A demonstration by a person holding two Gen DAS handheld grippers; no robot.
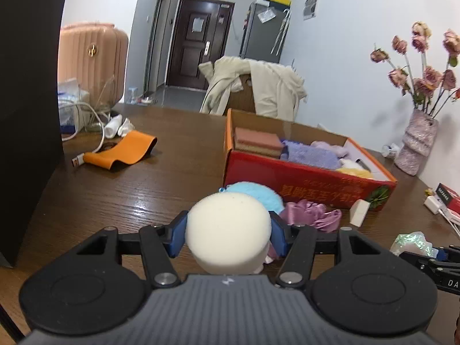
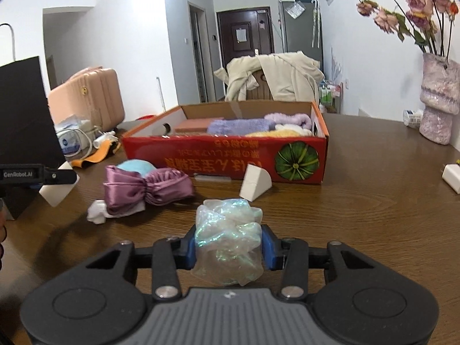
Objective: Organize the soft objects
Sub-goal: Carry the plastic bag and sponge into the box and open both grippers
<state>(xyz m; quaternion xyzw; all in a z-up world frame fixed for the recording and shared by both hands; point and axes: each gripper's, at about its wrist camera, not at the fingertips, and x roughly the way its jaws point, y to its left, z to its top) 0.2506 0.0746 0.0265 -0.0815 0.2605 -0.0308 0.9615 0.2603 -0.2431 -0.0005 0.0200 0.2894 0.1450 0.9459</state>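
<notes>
The box point(image 2: 224, 158) on the tabletop point(image 2: 359, 215) awaits two light, compressible items, each clamped across its middle: the left gripper point(image 1: 228, 234) fingers hold the sponge point(image 1: 228, 230), the right gripper point(image 2: 228, 247) fingers the slippery mesh puff point(image 2: 227, 238).

1. A round cream sponge point(image 1: 228, 234) is pinched between blue pads, lifted off the table.
2. A crumpled shimmering scrunchie point(image 2: 228, 243) is also pinched between pads.
3. A purple satin scrunchie point(image 2: 146, 189) lies on the table, touching a blue puff point(image 2: 136, 167).
4. A white wedge sponge point(image 2: 254, 184) stands just beside the red box point(image 2: 230, 161), which holds folded towels point(image 2: 238, 126).
</notes>
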